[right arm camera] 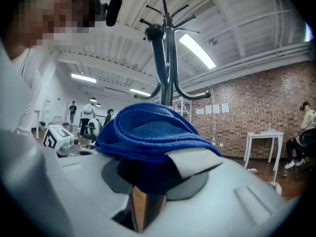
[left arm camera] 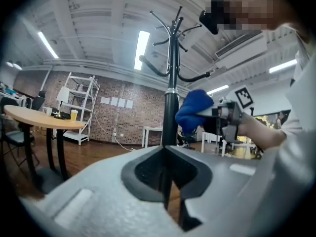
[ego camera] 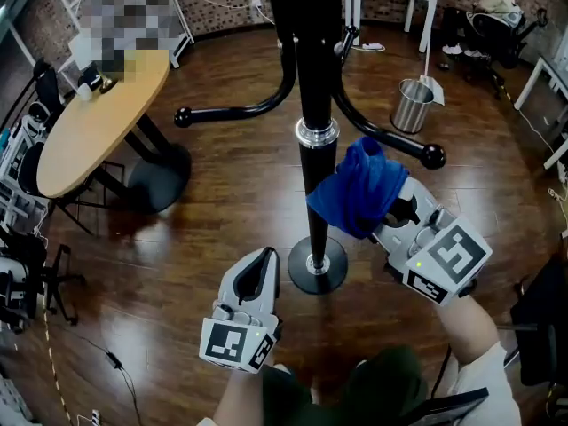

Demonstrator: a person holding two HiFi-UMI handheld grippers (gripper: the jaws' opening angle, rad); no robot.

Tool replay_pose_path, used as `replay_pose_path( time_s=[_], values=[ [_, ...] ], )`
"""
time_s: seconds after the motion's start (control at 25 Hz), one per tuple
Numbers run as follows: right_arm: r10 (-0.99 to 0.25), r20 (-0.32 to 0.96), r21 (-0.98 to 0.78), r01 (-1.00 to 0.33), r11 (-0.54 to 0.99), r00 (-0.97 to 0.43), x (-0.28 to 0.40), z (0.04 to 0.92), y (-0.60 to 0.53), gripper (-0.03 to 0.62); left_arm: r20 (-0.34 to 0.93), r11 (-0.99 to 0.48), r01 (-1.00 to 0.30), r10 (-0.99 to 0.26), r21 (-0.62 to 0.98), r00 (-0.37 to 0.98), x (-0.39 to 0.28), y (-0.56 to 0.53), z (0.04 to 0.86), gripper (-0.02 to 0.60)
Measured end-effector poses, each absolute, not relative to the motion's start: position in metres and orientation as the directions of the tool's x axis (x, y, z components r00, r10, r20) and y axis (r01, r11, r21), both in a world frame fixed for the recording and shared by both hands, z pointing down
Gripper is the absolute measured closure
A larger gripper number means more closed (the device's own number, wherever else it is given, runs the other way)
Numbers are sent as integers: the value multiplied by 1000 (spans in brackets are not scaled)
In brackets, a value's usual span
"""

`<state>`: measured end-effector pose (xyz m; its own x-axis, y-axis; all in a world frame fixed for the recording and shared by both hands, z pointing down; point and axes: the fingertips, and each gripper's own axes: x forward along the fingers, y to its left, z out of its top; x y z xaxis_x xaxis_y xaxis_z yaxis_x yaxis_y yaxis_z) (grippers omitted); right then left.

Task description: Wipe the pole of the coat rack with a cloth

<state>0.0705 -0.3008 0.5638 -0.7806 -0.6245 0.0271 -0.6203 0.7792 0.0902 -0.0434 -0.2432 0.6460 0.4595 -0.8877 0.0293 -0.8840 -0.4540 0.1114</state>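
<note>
right hand-held gripper (ego camera: 397,209): pinching blue cloth (ego camera: 359,187), grip clear only in right gripper view | cloth at coat rack pole (ego camera: 316,78), just below metal ring (ego camera: 317,133) | left hand-held gripper (ego camera: 264,260): pressed together, empty, near base (ego camera: 317,264) | base in head view only; hooks (left arm camera: 170,21) in gripper views only

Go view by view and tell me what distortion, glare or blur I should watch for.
Head view: wide-angle bending at the edges, glossy floor reflections, pole nearly black. Left gripper view: dark round vignette, ceiling light blown out. Right gripper view: same vignette, cloth close and slightly soft.
</note>
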Motion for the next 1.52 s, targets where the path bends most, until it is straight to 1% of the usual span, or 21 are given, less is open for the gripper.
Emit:
replay_pose_path(
  time_s=[0.08, 0.16, 0.28, 0.36, 0.44, 0.48, 0.56, 0.6, 0.68, 0.76, 0.8, 0.88, 0.96, 1.0, 1.04, 1.12, 1.2, 1.24, 1.32, 1.4, 1.52],
  values=[
    [-623, 54, 73, -619, 782, -780, 72, 619, -303, 482, -2, -468, -877, -882, 111, 471, -40, -248, 670, 577],
    [-630, 88, 67, -626, 777, -772, 73, 706, -304, 482, -25, -473, -876, -881, 99, 473, -42, -255, 704, 577],
    [-652, 162, 105, -644, 758, -741, 73, 886, -317, 482, -28, -463, -883, -886, 77, 462, -53, -265, 766, 577],
    [-645, 251, 24, -662, 749, -721, 74, 1025, -322, 482, -43, -438, -896, -899, 73, 436, -60, -264, 802, 577],
    [-674, 353, -84, -739, 668, -649, 78, 1146, -327, 482, -67, -411, -908, -911, 76, 407, -64, -263, 827, 577],
    [-688, 410, -107, -781, 615, -598, 79, 1193, -330, 483, -80, -407, -910, -913, 79, 401, -63, -264, 833, 577],
    [-674, 528, -119, -831, 543, -516, 75, 1259, -331, 484, -98, -420, -904, -906, 79, 412, -60, -265, 833, 577],
    [-656, 571, -137, -845, 517, -494, 73, 1277, -330, 485, -107, -421, -903, -905, 81, 412, -60, -264, 831, 577],
    [-629, 617, -185, -864, 468, -472, 70, 1291, -327, 485, -114, -405, -910, -912, 87, 394, -66, -262, 830, 577],
    [-620, 634, -180, -868, 462, -461, 67, 1294, -319, 485, -99, -392, -917, -918, 73, 384, -73, -260, 838, 577],
    [-625, 624, -187, -866, 464, -470, 65, 1287, -316, 485, -88, -390, -919, -919, 64, 384, -76, -259, 845, 577],
    [-637, 541, -281, -832, 479, -549, 53, 1239, -305, 486, -64, -389, -920, -920, 49, 386, -85, -256, 858, 577],
    [-619, 420, -352, -748, 563, -663, 33, 1151, -288, 487, -42, -365, -930, -931, 45, 364, -101, -257, 867, 577],
    [-603, 369, -332, -706, 625, -707, 22, 1095, -281, 488, -35, -341, -939, -940, 50, 340, -111, -260, 870, 577],
    [-591, 310, -279, -666, 692, -745, 10, 1032, -276, 487, -32, -318, -946, -948, 62, 317, -120, -263, 871, 577],
    [-571, 128, -128, -585, 801, -811, -12, 891, -269, 488, -37, -318, -944, -948, 92, 316, -128, -268, 872, 577],
    [-543, -34, 20, -544, 839, -839, -28, 761, -263, 487, -53, -357, -925, -934, 131, 353, -124, -271, 872, 577],
    [-530, -83, 80, -535, 841, -844, -37, 707, -261, 487, -62, -370, -918, -929, 146, 365, -123, -271, 872, 577],
    [-514, -135, 171, -531, 830, -847, -52, 619, -261, 487, -71, -378, -912, -926, 161, 372, -121, -271, 873, 577],
    [-526, -164, 217, -550, 806, -835, -58, 566, -266, 487, -77, -380, -905, -925, 192, 372, -120, -270, 874, 577],
    [-598, -176, 200, -623, 756, -782, -49, 556, -285, 487, -113, -386, -887, -922, 252, 369, -123, -265, 864, 577]
  ],
)
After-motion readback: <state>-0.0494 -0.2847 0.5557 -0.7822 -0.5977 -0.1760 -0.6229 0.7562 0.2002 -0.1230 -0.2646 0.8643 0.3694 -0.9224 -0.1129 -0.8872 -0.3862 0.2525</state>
